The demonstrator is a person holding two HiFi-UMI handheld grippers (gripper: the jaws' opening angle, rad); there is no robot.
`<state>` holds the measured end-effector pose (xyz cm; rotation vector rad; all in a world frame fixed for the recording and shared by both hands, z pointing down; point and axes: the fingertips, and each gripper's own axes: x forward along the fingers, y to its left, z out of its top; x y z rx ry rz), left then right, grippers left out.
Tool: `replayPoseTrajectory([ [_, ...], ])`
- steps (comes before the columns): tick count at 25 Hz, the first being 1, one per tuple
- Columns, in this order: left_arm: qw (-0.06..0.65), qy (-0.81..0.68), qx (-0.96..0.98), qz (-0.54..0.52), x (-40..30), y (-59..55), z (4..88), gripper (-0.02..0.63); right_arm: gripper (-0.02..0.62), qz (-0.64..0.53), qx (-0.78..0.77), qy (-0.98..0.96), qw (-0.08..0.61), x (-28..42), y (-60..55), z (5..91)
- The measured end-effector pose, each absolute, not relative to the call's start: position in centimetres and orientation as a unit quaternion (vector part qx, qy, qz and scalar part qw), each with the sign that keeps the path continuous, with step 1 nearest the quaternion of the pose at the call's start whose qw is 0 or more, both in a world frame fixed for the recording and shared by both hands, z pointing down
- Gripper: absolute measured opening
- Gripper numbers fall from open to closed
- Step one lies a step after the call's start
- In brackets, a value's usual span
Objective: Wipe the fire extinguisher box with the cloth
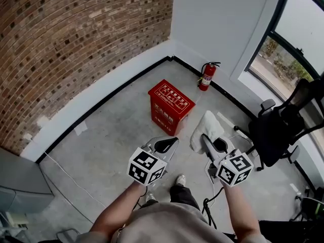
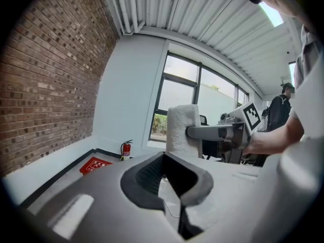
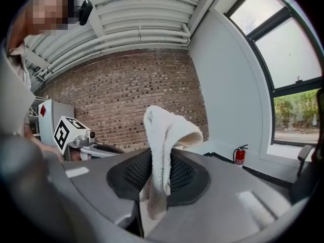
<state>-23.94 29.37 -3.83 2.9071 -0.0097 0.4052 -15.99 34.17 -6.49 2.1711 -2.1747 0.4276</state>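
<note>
The red fire extinguisher box (image 1: 171, 105) stood on the concrete floor (image 1: 111, 135), ahead of you and near the far corner. A fire extinguisher (image 1: 207, 76) stood farther right, against the wall. Your right gripper (image 1: 206, 138) had its jaws clamped on the white cloth (image 1: 206, 128), held near the box. Your left gripper (image 1: 169, 145) showed jaws narrowly apart, nothing between them. An office chair (image 1: 276, 130) stood at right.

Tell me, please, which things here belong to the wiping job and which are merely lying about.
For the job:
- fire extinguisher box
- cloth, clamped in the right gripper

Lying about:
- fire extinguisher by the wall
- office chair
</note>
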Motion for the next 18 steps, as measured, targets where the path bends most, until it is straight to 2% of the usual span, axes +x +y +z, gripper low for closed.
replayPoseTrajectory([
  [10, 0.126, -0.04, 0.975, 0.18, -14.1, 25.3, 0.8, 0.0, 0.092, 0.19, 0.671, -0.714, 0.053, -3.2, 29.5, 0.0],
  [18, 0.151, -0.095, 0.96, 0.215, -9.5, 19.6, 7.2, 0.0, 0.097, 0.245, 0.656, -0.706, 0.107, 4.6, 22.2, 10.8],
])
